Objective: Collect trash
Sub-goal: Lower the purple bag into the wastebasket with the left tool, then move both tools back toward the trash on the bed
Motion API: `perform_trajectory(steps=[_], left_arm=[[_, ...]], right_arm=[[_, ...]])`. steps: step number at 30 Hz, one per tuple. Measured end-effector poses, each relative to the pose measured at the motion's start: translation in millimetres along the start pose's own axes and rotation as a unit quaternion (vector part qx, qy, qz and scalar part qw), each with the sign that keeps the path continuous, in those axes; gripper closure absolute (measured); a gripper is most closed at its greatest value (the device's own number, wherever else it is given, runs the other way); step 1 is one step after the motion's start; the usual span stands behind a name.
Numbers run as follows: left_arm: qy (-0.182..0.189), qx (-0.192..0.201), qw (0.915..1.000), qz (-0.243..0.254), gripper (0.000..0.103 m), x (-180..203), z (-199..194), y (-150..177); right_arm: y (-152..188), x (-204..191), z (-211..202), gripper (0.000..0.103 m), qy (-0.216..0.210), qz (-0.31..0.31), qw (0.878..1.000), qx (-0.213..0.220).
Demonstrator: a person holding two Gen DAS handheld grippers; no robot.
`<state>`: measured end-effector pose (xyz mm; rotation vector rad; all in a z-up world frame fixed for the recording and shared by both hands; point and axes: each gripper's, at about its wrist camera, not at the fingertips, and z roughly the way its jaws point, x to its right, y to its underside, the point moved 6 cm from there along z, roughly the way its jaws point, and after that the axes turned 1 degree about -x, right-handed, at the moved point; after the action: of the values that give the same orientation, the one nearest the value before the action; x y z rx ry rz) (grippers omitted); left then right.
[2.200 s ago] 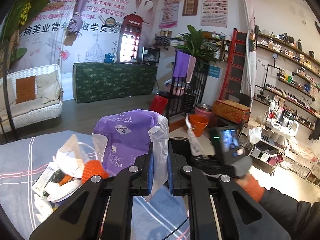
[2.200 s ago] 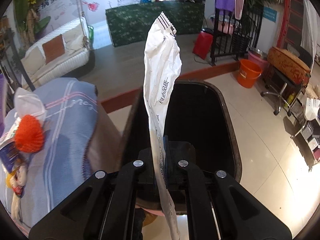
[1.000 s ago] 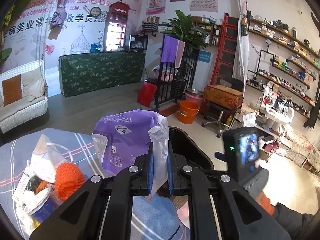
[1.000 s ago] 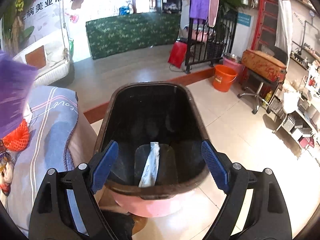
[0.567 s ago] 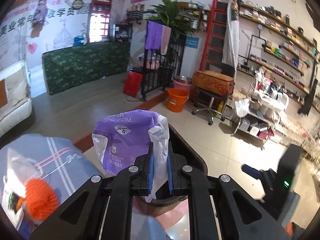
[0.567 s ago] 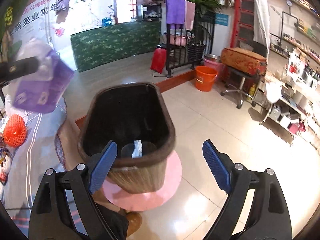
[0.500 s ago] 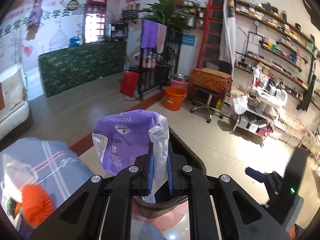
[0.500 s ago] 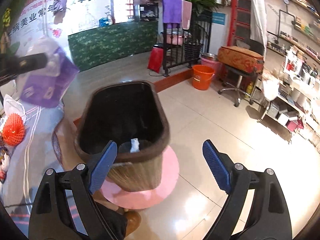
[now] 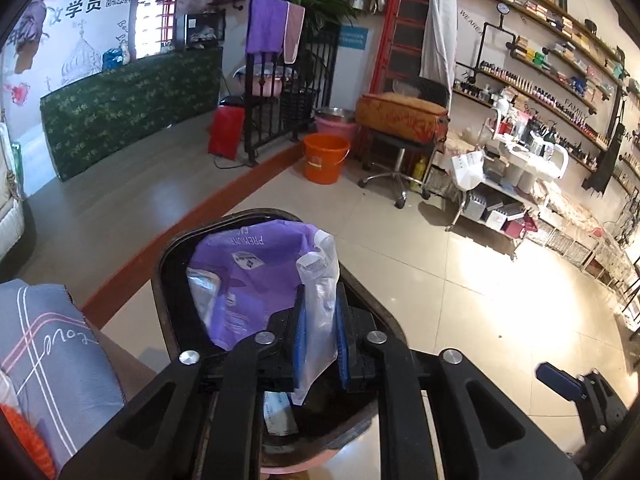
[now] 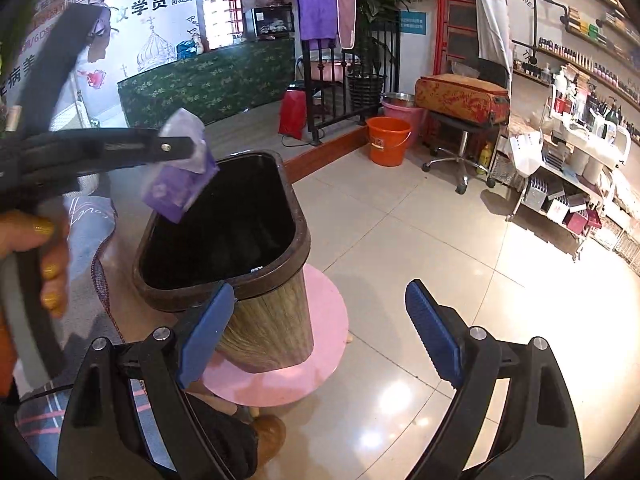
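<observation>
Here the left gripper (image 9: 318, 334), black w/ blue pads, hangs over the mouth of a dark brown oval trash bin (image 10: 298, 224) with a wood-look wall. Its jaws have just been opening a little, and in the left wrist view there is a slight gap btwn the blue pads and the clear plastic flap of a crumpled purple plastic package (image 9: 256, 276); whether the pads press on it at all cannot be told. The package sits directly above the bin's black interior, inside the rim line, near the rim's left edge in the right wrist view. A white wrapper (image 9: 278, 412) lies at the bin's bottom. The right gripper (image 10: 320, 328) is spread wide w/ nothing btwn its fingers, low and just in front of the bin; its left pad overlaps the near rim in the picture, the right pad is over bare floor. A hand (image 10: 44, 252) w/ yellow nails grips the left tool's handle at the left edge. The bin stands on a round pink stool (image 10: 288, 376). Left of it, touching or just beside, is a grey striped bedcover (image 9: 52, 344); an orange mesh ball (image 9: 28, 440) shows at its corner. To the right is wide open glossy beige tile floor (image 10: 420, 240). Further back: an orange plastic bucket (image 10: 387, 140), a rolling stool w/ a red-orange patterned cushion (image 10: 460, 100), black iron rack, green-covered counter, shelves of bottles along the right wall.
</observation>
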<state>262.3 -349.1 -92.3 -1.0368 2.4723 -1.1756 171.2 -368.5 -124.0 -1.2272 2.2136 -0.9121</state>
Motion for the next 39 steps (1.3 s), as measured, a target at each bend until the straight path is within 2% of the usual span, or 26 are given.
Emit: perform_trajectory(steps=[1, 2, 3, 5, 9, 12, 16, 20, 26, 39], left_arm=[[-0.002, -0.002, 1.0000, -0.001, 0.083, -1, 2, 0], [-0.007, -0.006, 0.9999, -0.007, 0.070, -3, 2, 0], [-0.012, -0.005, 0.9998, -0.012, 0.046, -5, 1, 0], [-0.015, 0.012, 0.9997, -0.018, 0.026, -7, -5, -1], [-0.022, 0.025, 0.9992, -0.023, 0.012, -12, -18, -1], [-0.053, 0.034, 0.9978, -0.021, 0.008, -16, -28, -1], [-0.080, 0.044, 0.9948, -0.045, 0.006, -28, -52, 5], [-0.094, 0.063, 0.9921, -0.053, 0.006, -34, -81, 14], [-0.098, 0.067, 0.9893, -0.085, 0.006, -48, -112, 25], [-0.123, 0.079, 0.9791, -0.142, 0.006, -81, -166, 53]], right_arm=[[0, -1, 0, 0.016, 0.000, -0.002, 1.000, 0.000], [1, -2, 0, 0.016, 0.001, -0.005, 1.000, 0.001], [2, -2, 1, 0.016, 0.002, -0.009, 1.000, 0.002], [2, -5, 1, 0.016, 0.001, -0.013, 1.000, 0.002], [3, -7, 1, 0.016, 0.001, -0.017, 1.000, 0.003], [2, -9, 2, 0.016, -0.001, -0.015, 1.000, 0.001], [1, -11, 3, 0.016, -0.001, -0.015, 1.000, -0.001], [3, -17, 5, 0.014, -0.004, -0.017, 1.000, -0.007], [-1, -36, 1, 0.014, -0.016, -0.025, 0.999, -0.010], [-6, -100, -23, 0.014, -0.075, -0.074, 0.994, 0.003]])
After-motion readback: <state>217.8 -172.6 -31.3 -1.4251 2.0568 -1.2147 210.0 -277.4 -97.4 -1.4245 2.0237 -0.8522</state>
